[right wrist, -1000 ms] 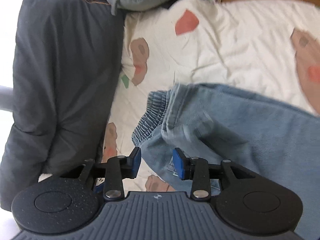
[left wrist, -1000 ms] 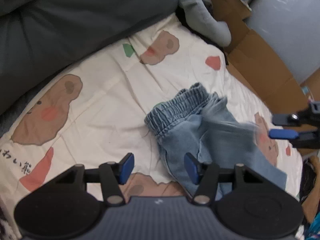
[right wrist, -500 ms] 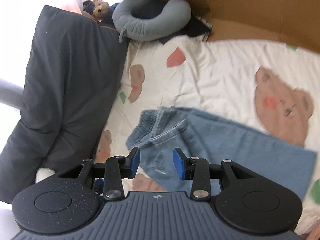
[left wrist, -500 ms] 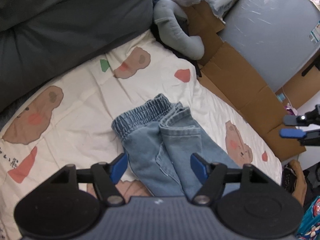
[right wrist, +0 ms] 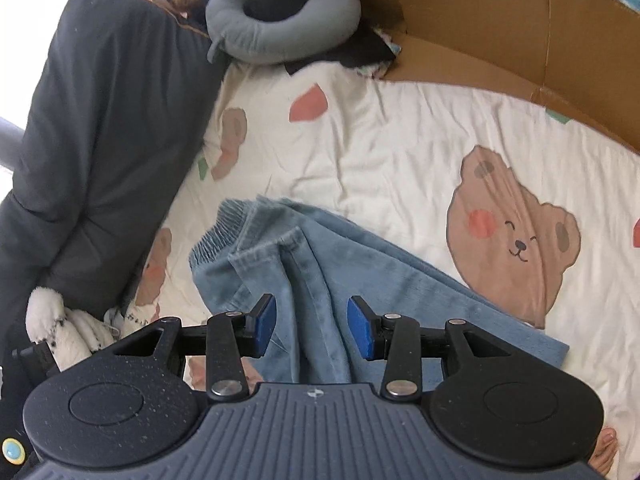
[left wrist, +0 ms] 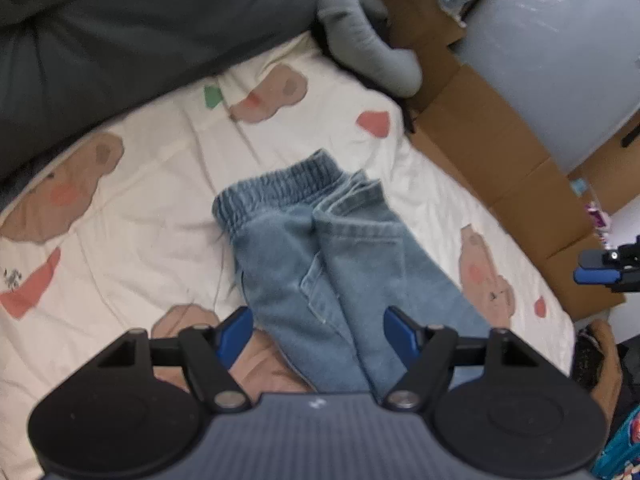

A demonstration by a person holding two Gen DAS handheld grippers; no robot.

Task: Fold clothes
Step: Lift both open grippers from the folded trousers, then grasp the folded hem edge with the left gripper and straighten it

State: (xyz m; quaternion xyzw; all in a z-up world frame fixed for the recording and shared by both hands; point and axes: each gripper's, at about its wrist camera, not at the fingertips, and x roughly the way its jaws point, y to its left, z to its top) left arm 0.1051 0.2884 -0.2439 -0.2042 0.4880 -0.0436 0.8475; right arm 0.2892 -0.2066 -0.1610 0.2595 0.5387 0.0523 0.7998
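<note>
Jeans [left wrist: 316,256] folded lengthwise on the bear-print bedsheet [left wrist: 152,184]; left claw [left wrist: 318,330] and right claw [right wrist: 311,326] both released above, just widened, gripping nothing.

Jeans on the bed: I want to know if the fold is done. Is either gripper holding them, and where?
Nothing is held. The left gripper and right gripper are open above the jeans.
</note>
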